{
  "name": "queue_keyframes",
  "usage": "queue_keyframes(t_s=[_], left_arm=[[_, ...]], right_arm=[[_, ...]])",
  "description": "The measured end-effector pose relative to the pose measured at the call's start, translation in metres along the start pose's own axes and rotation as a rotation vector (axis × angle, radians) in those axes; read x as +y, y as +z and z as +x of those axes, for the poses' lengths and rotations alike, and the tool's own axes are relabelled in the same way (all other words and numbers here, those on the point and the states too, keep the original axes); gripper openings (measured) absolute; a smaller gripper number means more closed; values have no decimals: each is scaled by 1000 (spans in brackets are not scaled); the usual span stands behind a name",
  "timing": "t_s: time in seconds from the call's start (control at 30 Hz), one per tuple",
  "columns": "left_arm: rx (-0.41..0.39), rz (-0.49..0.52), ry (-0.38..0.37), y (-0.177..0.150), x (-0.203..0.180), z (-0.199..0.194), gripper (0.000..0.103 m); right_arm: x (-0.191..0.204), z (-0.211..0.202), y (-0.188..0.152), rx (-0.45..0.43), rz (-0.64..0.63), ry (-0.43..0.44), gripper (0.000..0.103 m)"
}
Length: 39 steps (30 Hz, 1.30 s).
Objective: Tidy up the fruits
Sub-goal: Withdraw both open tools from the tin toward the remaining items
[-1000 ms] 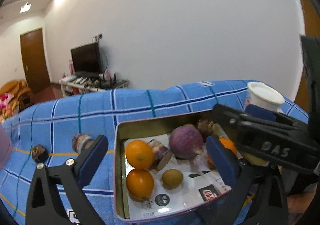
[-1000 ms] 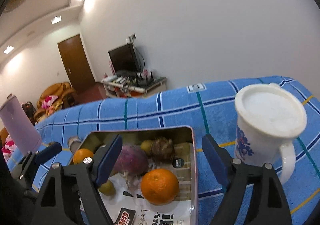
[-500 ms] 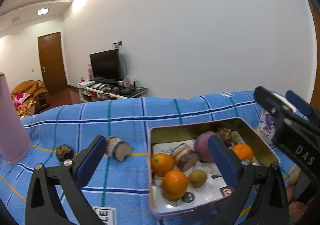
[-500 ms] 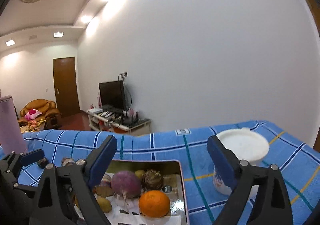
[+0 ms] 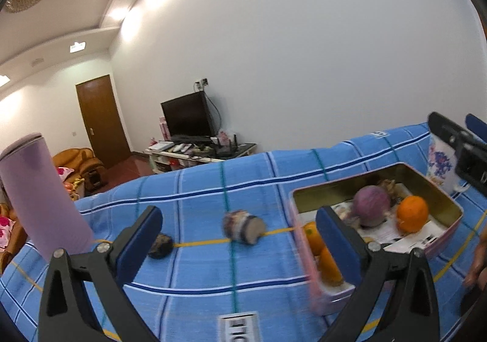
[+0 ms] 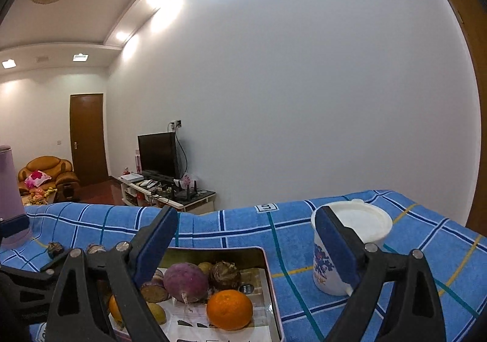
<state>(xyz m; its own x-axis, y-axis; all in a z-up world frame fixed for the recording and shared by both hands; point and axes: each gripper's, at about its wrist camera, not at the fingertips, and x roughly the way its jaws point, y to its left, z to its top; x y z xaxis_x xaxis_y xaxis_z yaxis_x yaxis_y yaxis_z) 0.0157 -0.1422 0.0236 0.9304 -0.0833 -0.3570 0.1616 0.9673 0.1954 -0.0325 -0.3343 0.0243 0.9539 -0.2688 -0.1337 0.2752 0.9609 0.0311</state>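
Both grippers gape, nothing held — 2 pieces [image 5: 243, 227] lie outside tin [image 5: 438, 189].

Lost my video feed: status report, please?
Left gripper and right gripper open, empty. Rectangular metal tin holds fruit; cut purple-skinned piece lies outside on blue plaid cloth. Nothing blocking.

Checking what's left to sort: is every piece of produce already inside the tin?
No, a cut purple piece and a dark round one lie on the blue cloth outside the tin.
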Motion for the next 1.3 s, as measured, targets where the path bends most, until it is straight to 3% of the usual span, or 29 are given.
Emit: queue_keyframes(t_s=[0.4,0.8,1.03,1.3], left_arm=[[27,-31,6,-11,29,2,103],[33,-48,40,-15,59,-1,103],[41,-50,80,-22,87,0,103],[104,-104,148,-30,134,14,103]], right_arm=[[14,-17,-7,54,20,11,93],[57,-20,-12,84,-36,62,93],[84,-24,-16,98,-44,98,93],[118,-21,-22,124,-66,148,93]])
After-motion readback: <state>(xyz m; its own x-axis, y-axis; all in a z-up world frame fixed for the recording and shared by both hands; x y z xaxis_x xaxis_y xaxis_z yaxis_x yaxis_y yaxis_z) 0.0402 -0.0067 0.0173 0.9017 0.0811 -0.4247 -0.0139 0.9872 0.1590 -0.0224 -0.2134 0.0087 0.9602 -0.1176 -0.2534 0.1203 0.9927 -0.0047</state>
